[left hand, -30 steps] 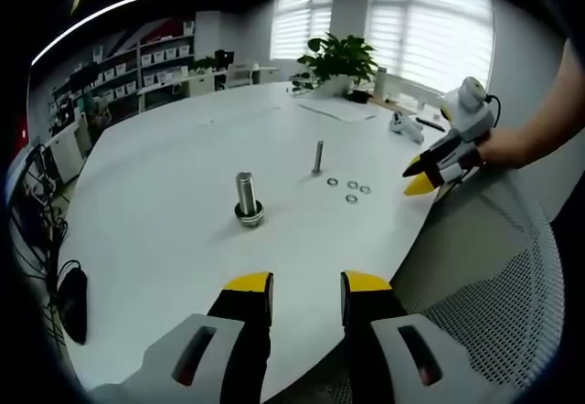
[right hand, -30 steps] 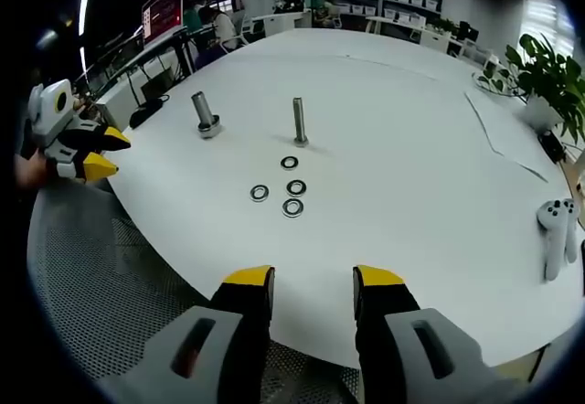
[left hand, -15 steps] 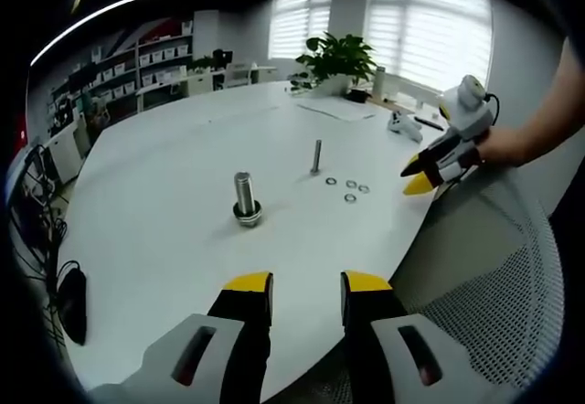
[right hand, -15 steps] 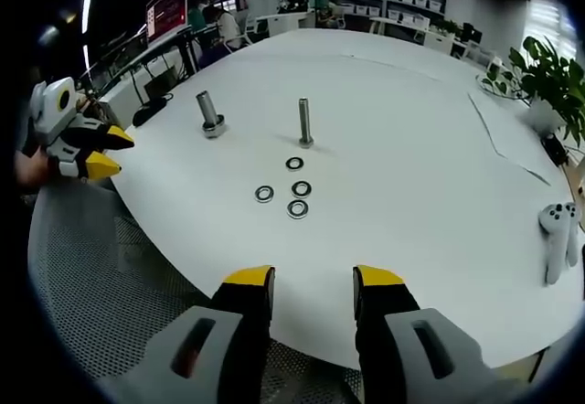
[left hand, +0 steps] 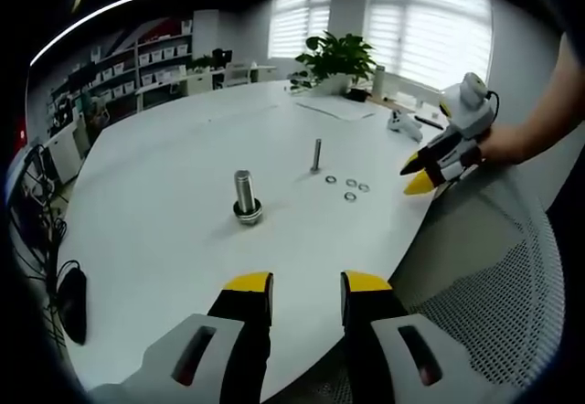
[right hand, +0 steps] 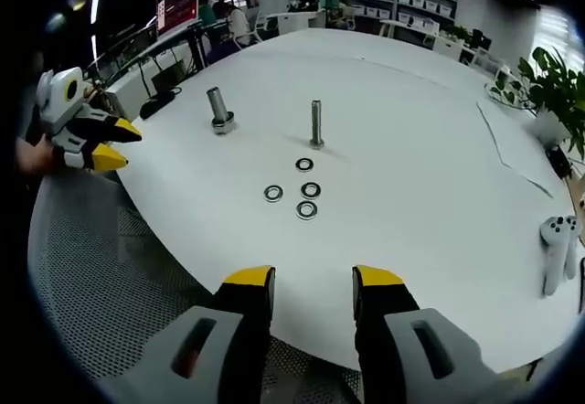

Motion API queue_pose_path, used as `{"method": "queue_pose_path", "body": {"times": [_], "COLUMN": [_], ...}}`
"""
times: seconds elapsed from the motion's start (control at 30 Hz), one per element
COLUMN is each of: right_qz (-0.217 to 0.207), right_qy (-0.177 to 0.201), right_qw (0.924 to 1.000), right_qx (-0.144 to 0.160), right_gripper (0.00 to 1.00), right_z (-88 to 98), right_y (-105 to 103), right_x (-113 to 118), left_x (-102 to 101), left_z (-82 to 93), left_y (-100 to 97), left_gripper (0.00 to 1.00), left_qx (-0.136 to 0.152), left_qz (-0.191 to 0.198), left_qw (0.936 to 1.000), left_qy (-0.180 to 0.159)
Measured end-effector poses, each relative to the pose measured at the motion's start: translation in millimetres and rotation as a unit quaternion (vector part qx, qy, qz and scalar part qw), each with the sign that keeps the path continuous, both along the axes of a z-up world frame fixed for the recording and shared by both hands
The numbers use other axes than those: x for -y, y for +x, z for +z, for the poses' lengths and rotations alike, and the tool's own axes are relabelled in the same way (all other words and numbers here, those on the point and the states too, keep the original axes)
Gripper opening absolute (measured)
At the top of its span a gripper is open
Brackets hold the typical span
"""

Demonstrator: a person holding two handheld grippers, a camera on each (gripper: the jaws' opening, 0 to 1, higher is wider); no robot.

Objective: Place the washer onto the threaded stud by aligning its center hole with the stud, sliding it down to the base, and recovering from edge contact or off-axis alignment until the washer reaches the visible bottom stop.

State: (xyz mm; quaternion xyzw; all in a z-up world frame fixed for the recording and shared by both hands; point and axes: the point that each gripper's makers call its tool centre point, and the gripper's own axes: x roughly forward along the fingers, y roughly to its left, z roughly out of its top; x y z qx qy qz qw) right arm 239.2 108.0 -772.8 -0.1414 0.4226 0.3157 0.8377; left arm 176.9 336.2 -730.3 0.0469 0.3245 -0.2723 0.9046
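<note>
A thin threaded stud stands upright on the white table. Several steel washers lie flat in a loose cluster just in front of the stud. A thicker bolt with washers at its base stands to one side. My right gripper is open and empty, hovering near the table's edge, short of the washers. My left gripper is open and empty too, off the table's edge, facing the thick bolt. Each gripper appears in the other's view: the right, the left.
A white hand controller stands on the table at the right gripper's far right. A sheet of paper and a potted plant sit at the far side. A mesh chair back lies below the table's edge.
The right gripper view has shifted: stud and washers sit lower and further right in it. The left gripper view is almost unchanged.
</note>
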Motion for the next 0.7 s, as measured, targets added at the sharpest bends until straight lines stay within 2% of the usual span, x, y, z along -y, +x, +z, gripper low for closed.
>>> {"method": "queue_pose_path", "body": {"times": [0.6,0.7], "right_qz": [0.034,0.052], "right_qy": [-0.019,-0.027], "right_qw": [0.999,0.9981], "right_qx": [-0.021,-0.021], "right_gripper": [0.37,0.37], "right_z": [-3.4,-2.3], "right_y": [-8.6,-6.5], "right_x": [-2.7,-8.0], "left_x": [0.7,0.2], "left_z": [0.2,-0.1], "left_y": [0.3,0.0], "left_gripper": [0.28,0.28], "left_qx": [0.001,0.0], "left_qz": [-0.002,-0.002], "left_qw": [1.0,1.0], "left_qy": [-0.003,-0.002]}}
